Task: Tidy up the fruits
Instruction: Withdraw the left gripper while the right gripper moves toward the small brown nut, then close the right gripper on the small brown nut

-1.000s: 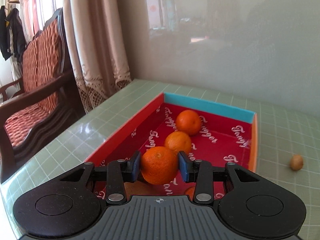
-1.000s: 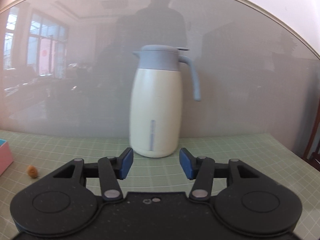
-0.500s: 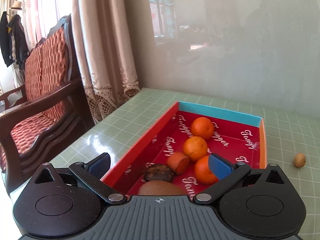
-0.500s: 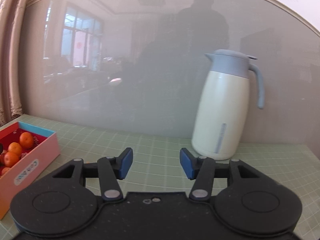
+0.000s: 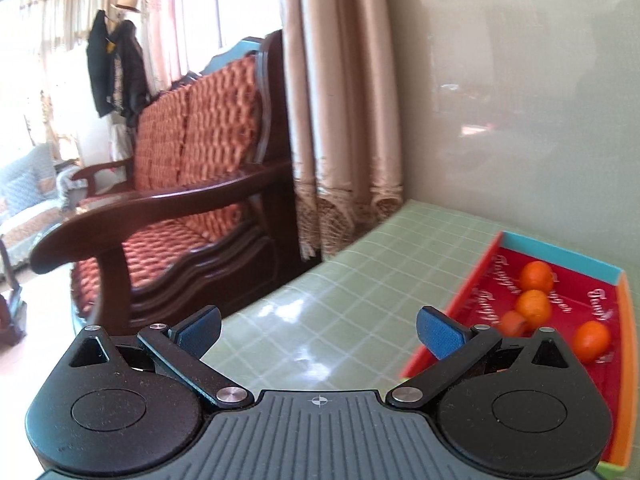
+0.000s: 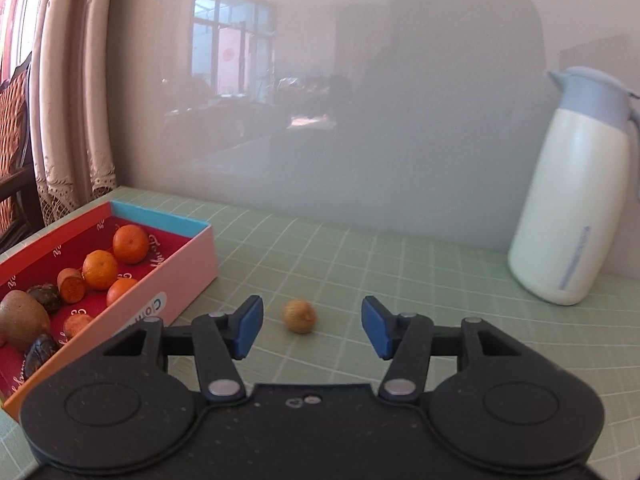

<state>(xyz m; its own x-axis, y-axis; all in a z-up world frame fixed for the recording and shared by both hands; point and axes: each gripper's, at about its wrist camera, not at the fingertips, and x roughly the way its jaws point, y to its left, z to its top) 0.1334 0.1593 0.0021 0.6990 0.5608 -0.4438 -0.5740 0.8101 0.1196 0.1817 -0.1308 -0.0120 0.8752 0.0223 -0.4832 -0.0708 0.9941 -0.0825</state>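
A red-lined box (image 6: 188,276) with a pink side stands at the left of the green table; it holds several oranges (image 6: 130,243), a kiwi (image 6: 22,318) and dark fruits. A small tan fruit (image 6: 299,315) lies on the mat just ahead of my right gripper (image 6: 312,330), which is open and empty, with the fruit in line with the gap between its fingers. In the left wrist view the box (image 5: 624,320) sits at the right with oranges (image 5: 591,341) in it. My left gripper (image 5: 318,330) is wide open and empty, left of the box.
A white jug with a blue lid (image 6: 576,192) stands at the back right against the glossy wall. A wooden chair with red cushions (image 5: 192,184) and curtains (image 5: 340,112) are beyond the table's left edge (image 5: 280,292).
My left gripper let go of the orange into the box, opened wide and swung left towards the chair. My right gripper turned left, from the jug to the small tan fruit and the box.
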